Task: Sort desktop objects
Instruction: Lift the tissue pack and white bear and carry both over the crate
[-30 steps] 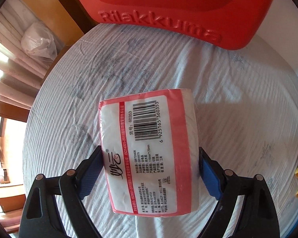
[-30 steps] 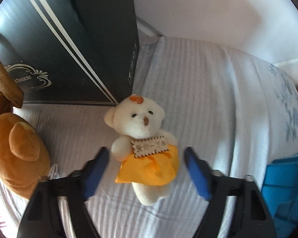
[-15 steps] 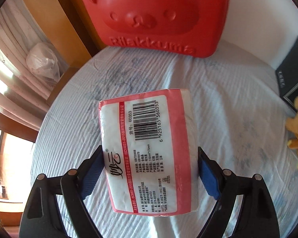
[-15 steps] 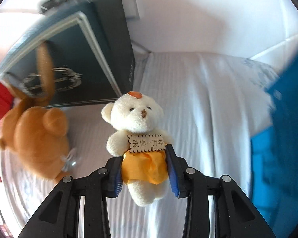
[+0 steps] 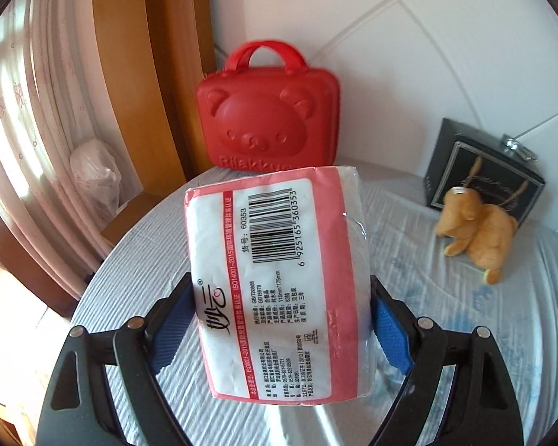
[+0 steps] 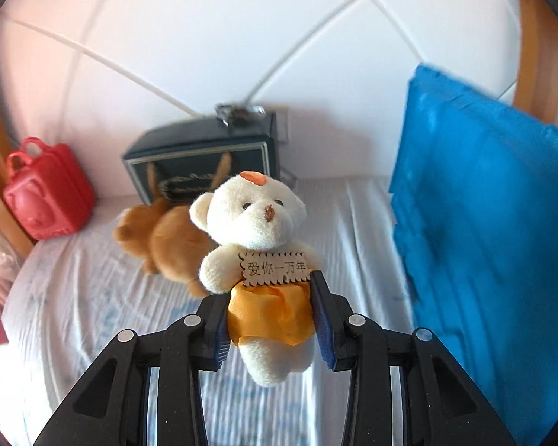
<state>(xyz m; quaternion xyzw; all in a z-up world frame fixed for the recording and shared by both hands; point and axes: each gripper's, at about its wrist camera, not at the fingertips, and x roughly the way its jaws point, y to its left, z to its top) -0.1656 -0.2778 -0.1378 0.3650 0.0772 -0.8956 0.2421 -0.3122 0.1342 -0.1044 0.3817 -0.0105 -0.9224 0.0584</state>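
The left gripper (image 5: pixel 279 316), black with blue pads, is clamped on a soft plastic-wrapped tissue pack (image 5: pixel 275 282) with a pink border, a white label, a barcode and small printed text; the blue pads press on the pack's two long sides, and the pack is held clear above the table, label side facing the camera. Below it lies the round table (image 5: pixel 137 260) under a white cloth with faint blue print. At the table's far edge a red moulded carry case (image 5: pixel 269 119) with a bear face and a handle stands upright against the white tiled wall (image 5: pixel 446 37). To the right, a dark gift box (image 5: pixel 483 171) with a pale line border stands near the wall, and a brown plush toy (image 5: pixel 480 230) lies just in front of it. A wooden frame (image 5: pixel 152 67) and pale curtains (image 5: pixel 37 111) fill the left side. The right gripper (image 6: pixel 273 319) pinches a small cream plush bear (image 6: pixel 253 223) at its waist, its pads squeezing the bear's orange satin skirt (image 6: pixel 269 314); the bear is upright, lifted off the cloth, with a wooden tag (image 6: pixel 275 268) bearing characters across its chest. A crumpled blue plastic bag (image 6: pixel 483 223) rises on the right of that view.
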